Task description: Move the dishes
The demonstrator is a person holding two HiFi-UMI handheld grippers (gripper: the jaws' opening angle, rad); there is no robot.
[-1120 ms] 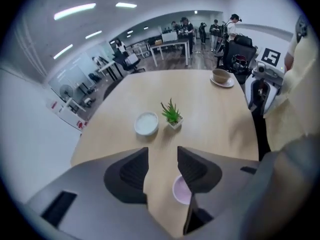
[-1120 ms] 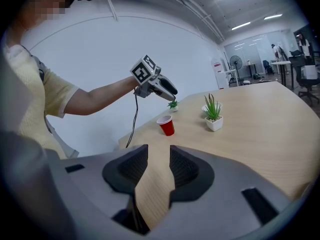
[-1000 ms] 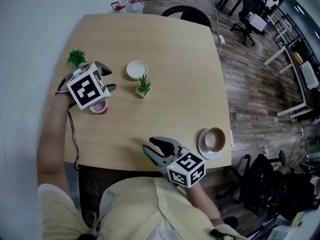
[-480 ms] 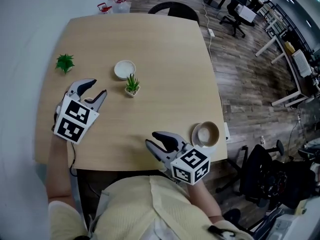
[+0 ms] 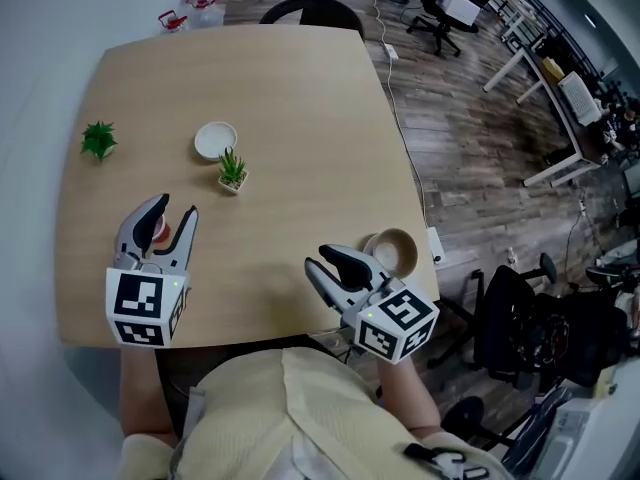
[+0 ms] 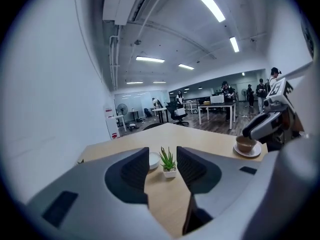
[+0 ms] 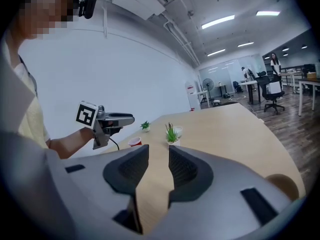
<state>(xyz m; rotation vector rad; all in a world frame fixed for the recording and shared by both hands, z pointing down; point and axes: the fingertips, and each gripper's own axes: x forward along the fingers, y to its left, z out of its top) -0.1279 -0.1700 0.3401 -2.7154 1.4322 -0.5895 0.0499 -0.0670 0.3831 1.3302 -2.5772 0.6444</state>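
Jaws of left gripper (image 5: pixel 175 208) spread above red cup (image 5: pixel 160 230); right gripper (image 5: pixel 322 260) jaws apart, just narrowed, beside teacup (image 5: pixel 395 251)

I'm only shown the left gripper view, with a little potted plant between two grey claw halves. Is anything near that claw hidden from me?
Observer: Yes. A red cup stands on the table close by the left claw, outside your view.
Operator: And the right claw by the brown cup, has it grabbed it?
Observer: No. Its jaws have just been closing slightly, yet its own view shows only table between them; the cup sits on its saucer beside it.
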